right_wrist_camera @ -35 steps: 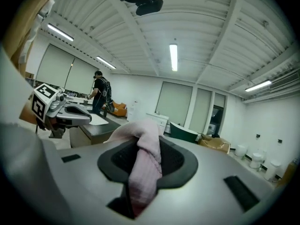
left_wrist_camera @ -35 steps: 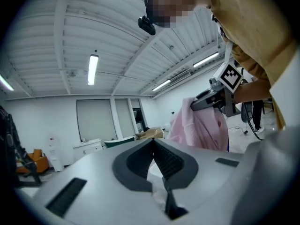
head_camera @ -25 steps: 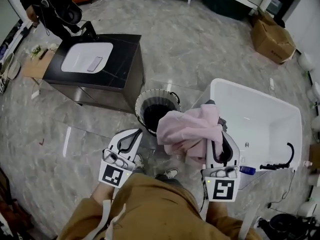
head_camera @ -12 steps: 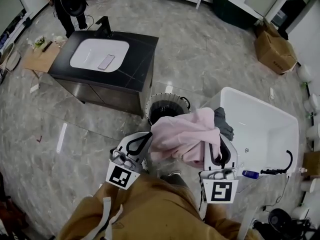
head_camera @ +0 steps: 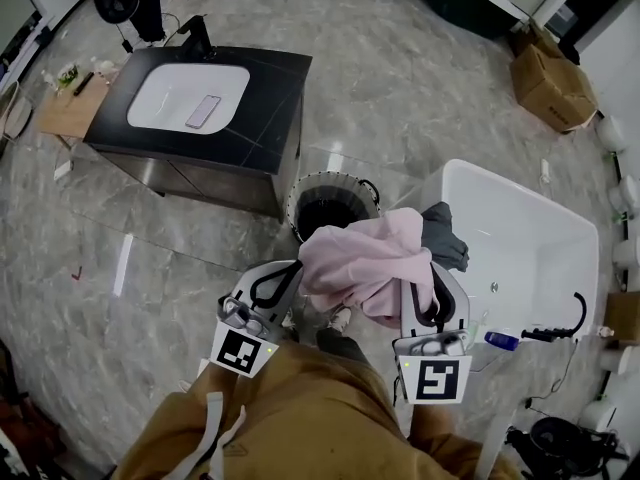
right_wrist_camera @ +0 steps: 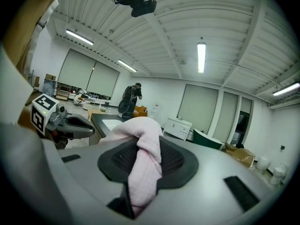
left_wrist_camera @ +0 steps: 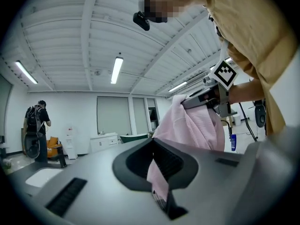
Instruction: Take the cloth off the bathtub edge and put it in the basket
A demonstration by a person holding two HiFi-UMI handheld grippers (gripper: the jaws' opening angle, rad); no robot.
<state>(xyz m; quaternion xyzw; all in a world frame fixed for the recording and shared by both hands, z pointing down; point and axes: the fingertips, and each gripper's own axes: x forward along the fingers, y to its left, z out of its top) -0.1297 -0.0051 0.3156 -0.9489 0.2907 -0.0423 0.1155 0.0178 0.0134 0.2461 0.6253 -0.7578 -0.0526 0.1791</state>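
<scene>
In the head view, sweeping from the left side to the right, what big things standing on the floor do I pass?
Black sink counter → basket → bathtub
</scene>
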